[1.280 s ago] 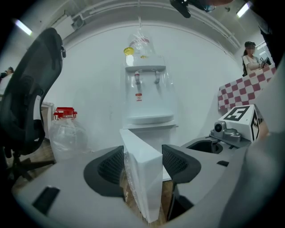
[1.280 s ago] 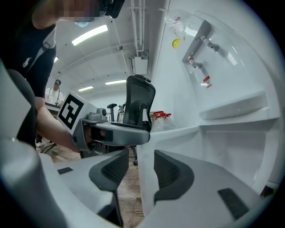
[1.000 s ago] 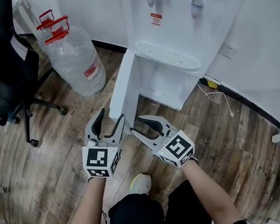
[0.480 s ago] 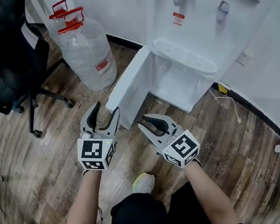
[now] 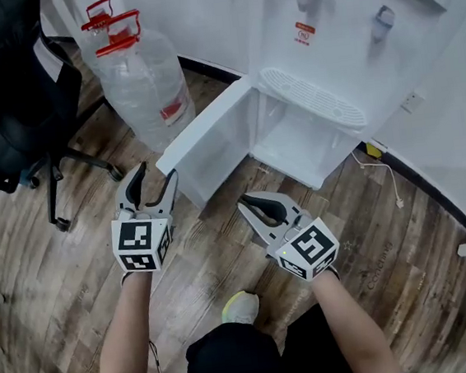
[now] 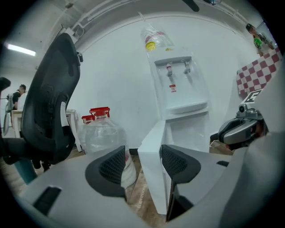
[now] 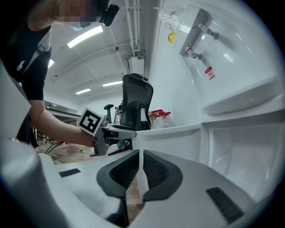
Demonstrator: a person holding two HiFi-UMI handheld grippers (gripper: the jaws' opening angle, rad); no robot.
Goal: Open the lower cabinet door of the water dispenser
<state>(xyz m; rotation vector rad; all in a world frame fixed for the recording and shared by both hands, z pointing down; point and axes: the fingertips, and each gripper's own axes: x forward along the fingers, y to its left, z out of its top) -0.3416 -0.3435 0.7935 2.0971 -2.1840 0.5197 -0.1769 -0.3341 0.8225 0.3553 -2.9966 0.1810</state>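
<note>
Low on the water dispenser (image 5: 341,38), the cabinet door (image 5: 211,138) stands swung wide to the left over the wood floor (image 5: 76,272); the left gripper (image 5: 151,175) sits at its free edge, fingers apart, not clamping it; the right gripper (image 5: 250,203), just in front of the open cabinet, has just been closing, fingers almost together on nothing.
</note>
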